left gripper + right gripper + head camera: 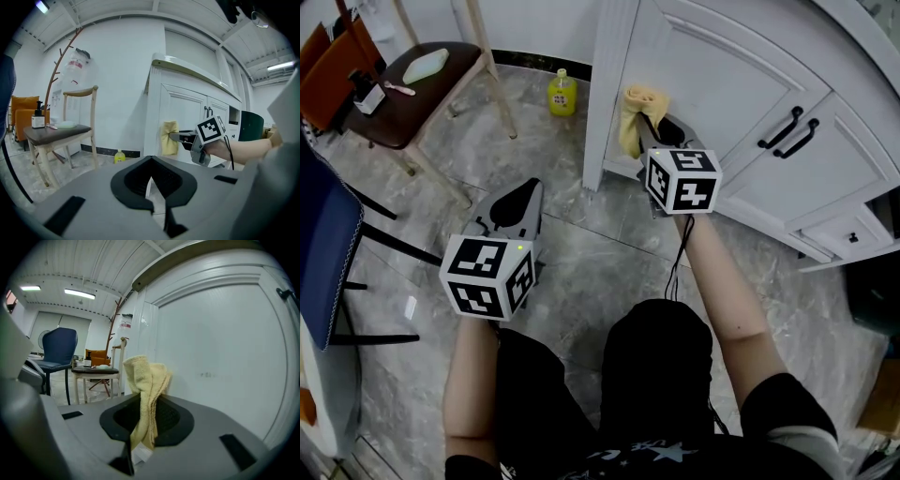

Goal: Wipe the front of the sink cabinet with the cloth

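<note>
A yellow cloth (634, 112) hangs bunched in my right gripper (651, 128), which is shut on it. The cloth is at the lower left corner of the white sink cabinet (722, 75), on or just off its leftmost door. In the right gripper view the cloth (147, 385) stands up between the jaws, with the white door panel (225, 357) close on the right. My left gripper (525, 195) hovers over the floor left of the cabinet, shut and holding nothing. The left gripper view shows its jaws (151, 178) closed, with the cloth (169, 137) and right gripper (183, 137) ahead.
A yellow bottle (562, 94) stands on the tiled floor by the cabinet's left end. A wooden chair (422, 84) carrying a pump bottle and a dish is at the far left, a blue chair (328, 244) nearer. Black handles (792, 131) mark the right-hand doors.
</note>
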Demonstrator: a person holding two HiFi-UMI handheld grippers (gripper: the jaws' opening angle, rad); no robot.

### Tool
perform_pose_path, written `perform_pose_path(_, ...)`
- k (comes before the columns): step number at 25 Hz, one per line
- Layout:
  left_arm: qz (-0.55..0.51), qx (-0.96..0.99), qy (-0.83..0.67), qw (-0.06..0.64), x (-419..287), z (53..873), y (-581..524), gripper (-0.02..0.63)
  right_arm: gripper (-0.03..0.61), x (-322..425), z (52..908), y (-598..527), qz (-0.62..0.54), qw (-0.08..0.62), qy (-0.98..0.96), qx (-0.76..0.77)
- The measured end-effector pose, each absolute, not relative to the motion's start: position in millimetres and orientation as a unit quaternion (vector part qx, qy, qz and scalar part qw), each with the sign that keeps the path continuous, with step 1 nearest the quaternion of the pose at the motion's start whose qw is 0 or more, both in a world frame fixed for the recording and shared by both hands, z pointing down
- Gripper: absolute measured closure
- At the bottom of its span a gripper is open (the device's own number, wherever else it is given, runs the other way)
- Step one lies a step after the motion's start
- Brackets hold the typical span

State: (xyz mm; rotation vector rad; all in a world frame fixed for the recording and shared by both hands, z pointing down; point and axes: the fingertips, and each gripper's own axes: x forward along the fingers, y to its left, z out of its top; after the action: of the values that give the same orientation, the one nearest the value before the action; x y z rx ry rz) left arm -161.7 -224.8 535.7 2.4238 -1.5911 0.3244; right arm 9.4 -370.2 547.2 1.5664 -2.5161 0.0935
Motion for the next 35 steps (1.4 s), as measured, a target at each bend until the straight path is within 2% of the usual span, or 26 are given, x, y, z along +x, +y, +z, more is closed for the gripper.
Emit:
perform_pose_path(22, 0.109, 0.874, -0.461, 0.107, -54.0, 540.1, -241.4, 0.598, 0.509, 189.1, 559.7, -323.2, 0.042, 0.09, -0.762, 0.64)
perform_pose_path(29, 0.115, 0.875, -0.456, 0.112, -49.7, 546.4, -240.4, 0.598, 0.508, 205.2, 568.4, -315.1, 0.049, 0.091, -0.748, 0.656)
perform_pose_path(35, 0.113, 0.865, -0.474, 0.115, -72.7, 545.9, -242.1, 0.598, 0.509, 187.2, 571.9, -313.7, 0.06, 0.082, -0.748, 0.655)
